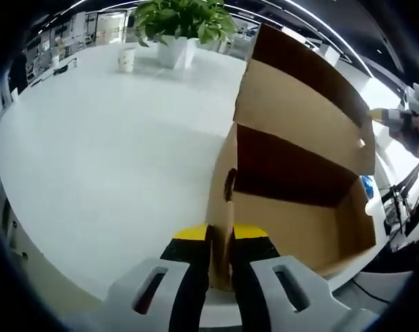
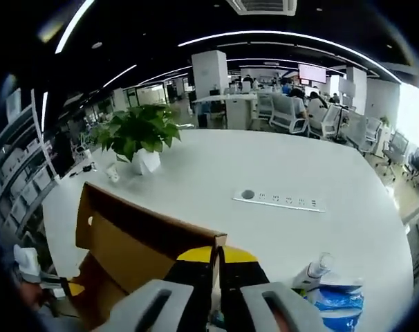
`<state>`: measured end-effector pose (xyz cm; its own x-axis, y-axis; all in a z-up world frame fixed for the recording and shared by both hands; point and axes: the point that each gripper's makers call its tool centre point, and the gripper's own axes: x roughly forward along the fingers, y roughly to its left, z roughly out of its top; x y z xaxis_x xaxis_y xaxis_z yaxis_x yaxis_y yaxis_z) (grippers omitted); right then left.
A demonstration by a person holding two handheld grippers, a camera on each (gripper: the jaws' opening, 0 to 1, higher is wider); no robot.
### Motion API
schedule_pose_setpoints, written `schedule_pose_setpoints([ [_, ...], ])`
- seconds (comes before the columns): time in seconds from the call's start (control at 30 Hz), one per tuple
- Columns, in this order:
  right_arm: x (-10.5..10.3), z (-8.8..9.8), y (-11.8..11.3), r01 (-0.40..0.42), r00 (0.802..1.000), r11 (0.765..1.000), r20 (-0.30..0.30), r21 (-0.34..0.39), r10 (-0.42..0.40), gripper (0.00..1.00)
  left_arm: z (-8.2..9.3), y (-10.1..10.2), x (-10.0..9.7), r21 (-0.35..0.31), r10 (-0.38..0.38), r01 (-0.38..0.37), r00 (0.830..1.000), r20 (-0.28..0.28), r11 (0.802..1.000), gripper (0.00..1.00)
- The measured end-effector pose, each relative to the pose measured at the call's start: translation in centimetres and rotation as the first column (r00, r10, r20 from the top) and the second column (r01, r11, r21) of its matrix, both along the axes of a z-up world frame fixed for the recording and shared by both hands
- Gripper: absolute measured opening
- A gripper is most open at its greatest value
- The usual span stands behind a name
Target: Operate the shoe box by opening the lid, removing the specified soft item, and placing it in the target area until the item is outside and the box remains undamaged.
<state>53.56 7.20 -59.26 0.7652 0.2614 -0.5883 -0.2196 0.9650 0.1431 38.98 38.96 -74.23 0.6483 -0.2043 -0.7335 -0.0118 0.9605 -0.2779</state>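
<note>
Lid-opening step in hand. The shoe box (image 1: pixel 292 200) — plain brown cardboard — sits on a white table (image 1: pixel 106 159) with its hinged lid (image 1: pixel 299 104) raised and tipped back, so the interior is exposed.

Left gripper view: the left gripper (image 1: pixel 220 266) has its jaws closed tight on the near end wall of the box, the cardboard edge running up between the yellow-and-black fingertips (image 1: pixel 189 238). It appears to be steadying the box. The visible part of the interior is bare cardboard — floor and far wall — with no soft item seen there; the near floor behind the gripped wall is hidden.

Right gripper view: the right gripper (image 2: pixel 216 273) is pinched shut on the free edge of the lid (image 2: pixel 147 235), holding it up. The right gripper (image 1: pixel 403 117) also shows at the lid's far corner in the left gripper view, with the person's hand behind it.

Beside the box, on the right gripper's side, lie a small white bottle (image 2: pixel 313 271) and a blue-and-white soft packet (image 2: pixel 337 299); whether this packet is the specified item cannot be told. Further off are a potted plant (image 2: pixel 137 135), a paper cup (image 1: pixel 126 59) and a socket strip (image 2: pixel 278 200) set in the tabletop.

Judgement: lid nearly or fully open, removal not yet begun. The next move likely calls for the right gripper to let the lid rest back on its own, then reach into the box. The left hold should stay light, as the thin wall could crease under a hard pinch.
</note>
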Motion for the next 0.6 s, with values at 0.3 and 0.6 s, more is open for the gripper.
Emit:
schedule_pose_setpoints([
  [0.3, -1.5, 1.3, 0.3, 0.009, 0.999, 1.000, 0.043, 0.011, -0.009, 0.00, 0.0, 0.0, 0.0, -0.006, 0.007, -0.007, 1.000, -0.002, 1.000, 0.09],
  [0.6, -3.6, 2.5, 0.7, 0.018, 0.989, 0.999, 0.146, -0.040, -0.012, 0.00, -0.1, 0.0, 0.0, -0.034, 0.024, -0.024, 1.000, -0.003, 0.999, 0.10],
])
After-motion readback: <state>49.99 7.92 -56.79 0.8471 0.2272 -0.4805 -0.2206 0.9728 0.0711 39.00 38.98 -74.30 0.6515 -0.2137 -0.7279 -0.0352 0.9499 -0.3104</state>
